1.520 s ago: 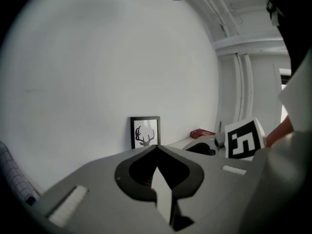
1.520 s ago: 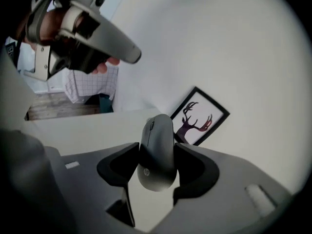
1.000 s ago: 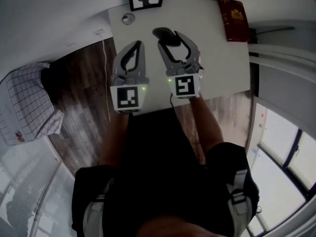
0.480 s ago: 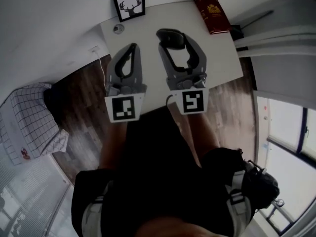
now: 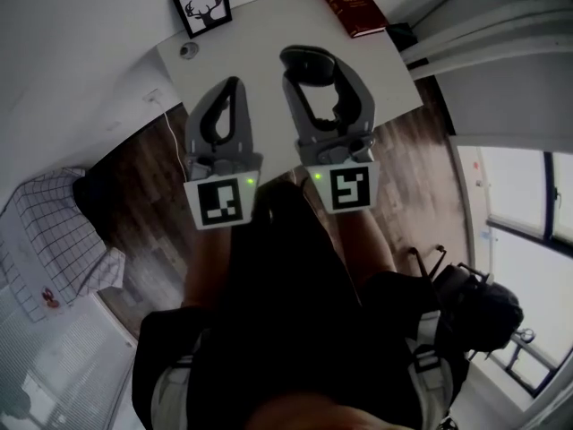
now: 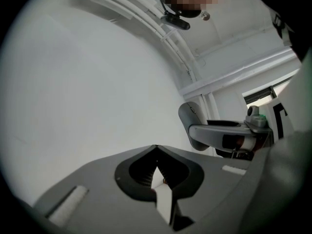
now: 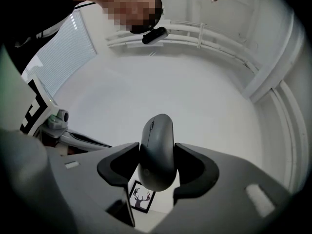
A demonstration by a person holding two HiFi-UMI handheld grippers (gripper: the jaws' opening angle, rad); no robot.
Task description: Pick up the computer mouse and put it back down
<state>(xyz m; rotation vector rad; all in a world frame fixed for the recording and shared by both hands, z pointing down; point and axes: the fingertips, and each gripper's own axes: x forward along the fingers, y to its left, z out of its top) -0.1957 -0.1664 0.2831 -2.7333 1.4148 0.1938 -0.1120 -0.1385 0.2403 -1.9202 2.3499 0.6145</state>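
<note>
1 step looks done. Head view: the right gripper [image 5: 313,70] holds the mouse [image 5: 303,58] up over the white table [image 5: 260,43]; the left gripper [image 5: 235,86] is closed and empty. Left gripper view: its jaws touch. Right gripper view: jaws squeeze the mouse. Putting it down is left.

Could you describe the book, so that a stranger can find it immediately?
Look at the white table below the person. At its far right corner lies the book, flat. It alone is dark red, while the deer picture at the left corner is black-framed.
</note>
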